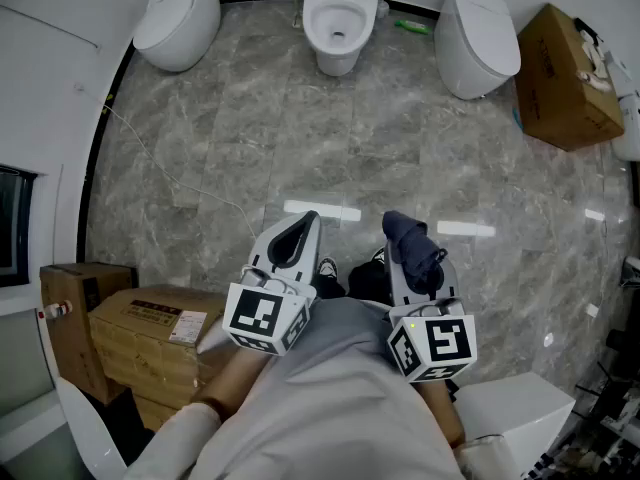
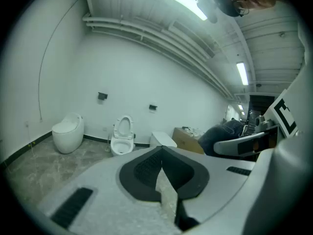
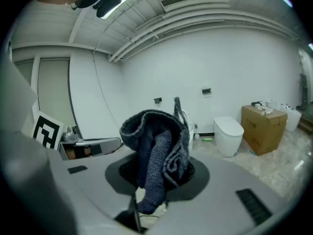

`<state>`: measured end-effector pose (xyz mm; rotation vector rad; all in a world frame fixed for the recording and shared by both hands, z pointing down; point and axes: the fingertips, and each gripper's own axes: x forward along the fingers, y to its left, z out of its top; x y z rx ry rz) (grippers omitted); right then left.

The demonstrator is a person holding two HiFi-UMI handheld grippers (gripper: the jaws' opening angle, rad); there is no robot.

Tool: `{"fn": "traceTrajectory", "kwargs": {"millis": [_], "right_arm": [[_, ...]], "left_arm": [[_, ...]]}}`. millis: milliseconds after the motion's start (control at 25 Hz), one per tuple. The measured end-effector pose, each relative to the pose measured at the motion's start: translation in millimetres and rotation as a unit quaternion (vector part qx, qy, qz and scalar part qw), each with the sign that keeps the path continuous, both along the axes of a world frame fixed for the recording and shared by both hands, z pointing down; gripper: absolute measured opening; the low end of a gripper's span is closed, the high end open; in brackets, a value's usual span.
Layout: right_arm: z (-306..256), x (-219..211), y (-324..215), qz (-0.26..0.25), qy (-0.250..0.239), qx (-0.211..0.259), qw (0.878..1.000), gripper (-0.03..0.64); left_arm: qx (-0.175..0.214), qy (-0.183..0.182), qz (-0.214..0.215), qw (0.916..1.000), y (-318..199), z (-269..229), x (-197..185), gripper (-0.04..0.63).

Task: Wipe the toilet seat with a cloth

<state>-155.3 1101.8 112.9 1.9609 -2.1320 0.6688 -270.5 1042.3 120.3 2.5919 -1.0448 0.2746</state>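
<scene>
Cartons (image 1: 140,333) stacked at the near left, close to the white wall. Along the far wall, from the left: closed toilet (image 1: 180,18), rounded like an egg; open toilet (image 1: 338,18) with its lid up; green thing (image 1: 412,27) lying on the floor just beside it; second closed toilet (image 1: 480,38); brown box (image 1: 562,78) with pale items on top. All well apart from both grippers, across grey marble floor (image 1: 300,138) with bright reflections. Too small to tell whether the open toilet's seat is up or down. White block (image 1: 520,403) at lower right, cut off by the picture's edge. Dark shoes (image 1: 328,268) partly hidden between the grippers. Left gripper (image 1: 308,220): jaws pressed together, tips meeting in a point. Right gripper (image 1: 400,253): jaws pinching the cloth (image 1: 415,240), tips buried under it. Dark blue, coarse knit, bunched into thick folds; stands up past the jaw tips, with a loose end drooping down between the jaws, nowhere near the toilet.
</scene>
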Motion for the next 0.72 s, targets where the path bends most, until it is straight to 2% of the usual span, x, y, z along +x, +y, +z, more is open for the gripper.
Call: {"fn": "traceTrajectory", "kwargs": {"millis": [160,440,720], "right_arm": [[2,-10,-2,-0.006,0.004,-0.001,1.0,0.097],[9,-33,-7,-0.028,0.009,-0.011,1.0,0.098],[14,-39,-30,-0.049,0.002,-0.009,0.999,0.1]], "left_arm": [[0.006,-0.004,-0.003,1.0,-1,1,-9,0.009],[-0.006,-0.005,0.0,1.0,1,6,-22,0.009],[-0.007,-0.013,-0.022,0.9997,-18,9,-33,0.009]]}}
